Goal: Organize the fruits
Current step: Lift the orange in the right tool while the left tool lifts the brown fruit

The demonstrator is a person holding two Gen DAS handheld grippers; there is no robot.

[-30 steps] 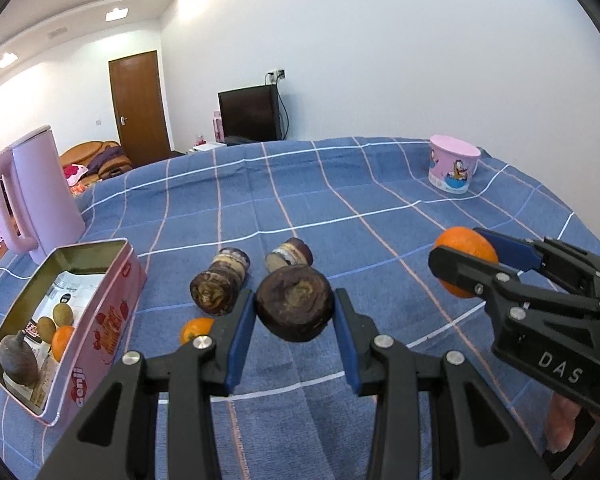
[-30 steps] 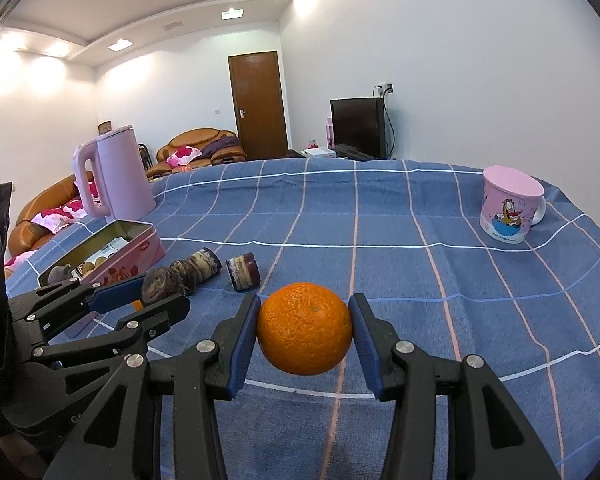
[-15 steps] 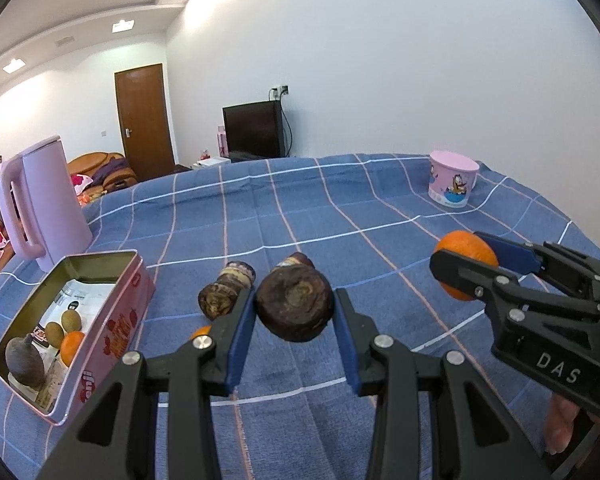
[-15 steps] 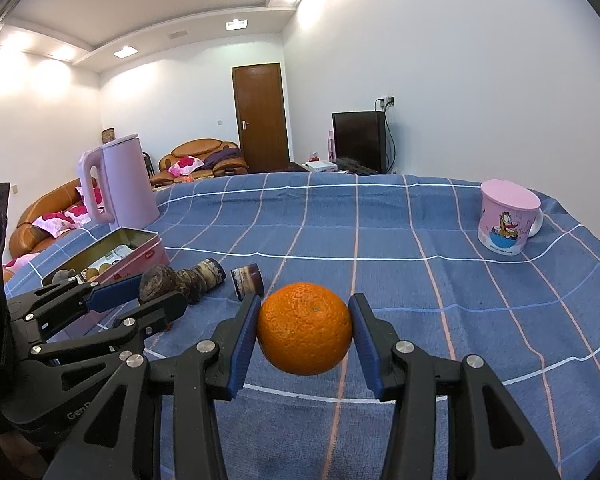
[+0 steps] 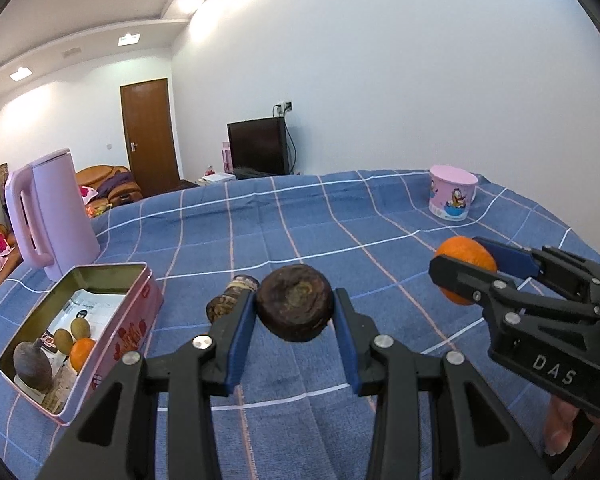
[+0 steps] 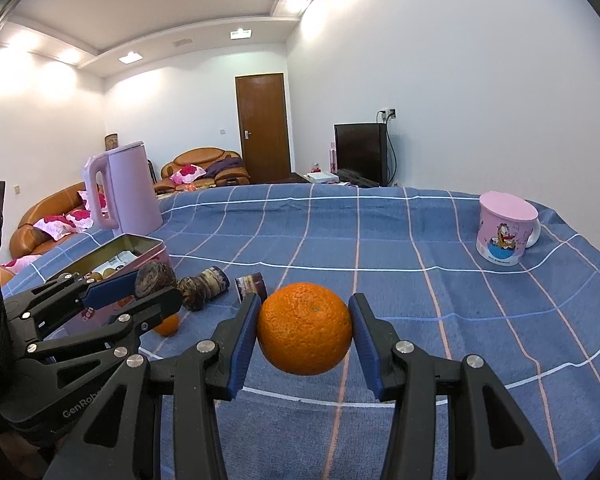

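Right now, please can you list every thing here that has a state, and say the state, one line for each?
Left claw: shut on the dark brown fruit, held above the cloth.
Right claw: shut on the big orange, also lifted.
Tin box: open, some fruits inside.
Pink cup: upright, lid on.
Kettle: upright, lid closed.
Small orange: lying on the cloth.
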